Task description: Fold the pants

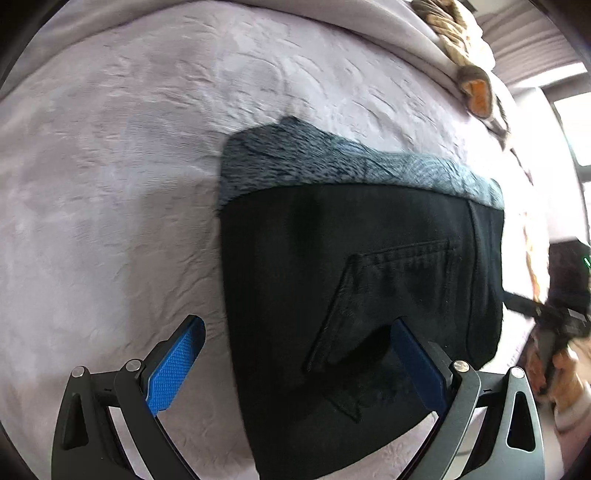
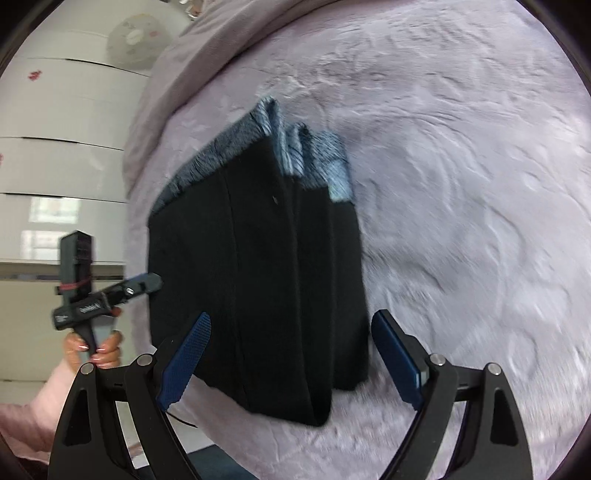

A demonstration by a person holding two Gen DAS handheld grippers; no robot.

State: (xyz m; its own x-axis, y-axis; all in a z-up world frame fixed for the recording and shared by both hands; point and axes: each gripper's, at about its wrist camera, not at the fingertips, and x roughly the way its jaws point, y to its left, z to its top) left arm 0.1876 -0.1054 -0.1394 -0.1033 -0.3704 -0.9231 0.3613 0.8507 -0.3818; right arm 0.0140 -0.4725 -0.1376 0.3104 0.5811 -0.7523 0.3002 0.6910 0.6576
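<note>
Black pants (image 1: 351,258) lie folded into a compact stack on a lilac bedspread (image 1: 110,184), with grey fleecy lining (image 1: 295,158) showing along the far edge and a back pocket (image 1: 399,280) on top. My left gripper (image 1: 297,325) is open, one finger over the pocket and the other over the bedspread beside the stack's left edge. In the right wrist view the stack (image 2: 258,277) shows several layers at its near end. My right gripper (image 2: 291,317) is open and straddles that end, its pads clear of the cloth. The left gripper (image 2: 110,295) shows at the stack's left side.
A tan bundle of fabric (image 1: 454,33) and an orange-lined item (image 1: 478,92) lie at the bed's far right edge. White drawer fronts (image 2: 55,147) stand beyond the bed. A hand (image 2: 96,350) in a pink sleeve holds the left gripper. The bedspread (image 2: 461,184) stretches right of the stack.
</note>
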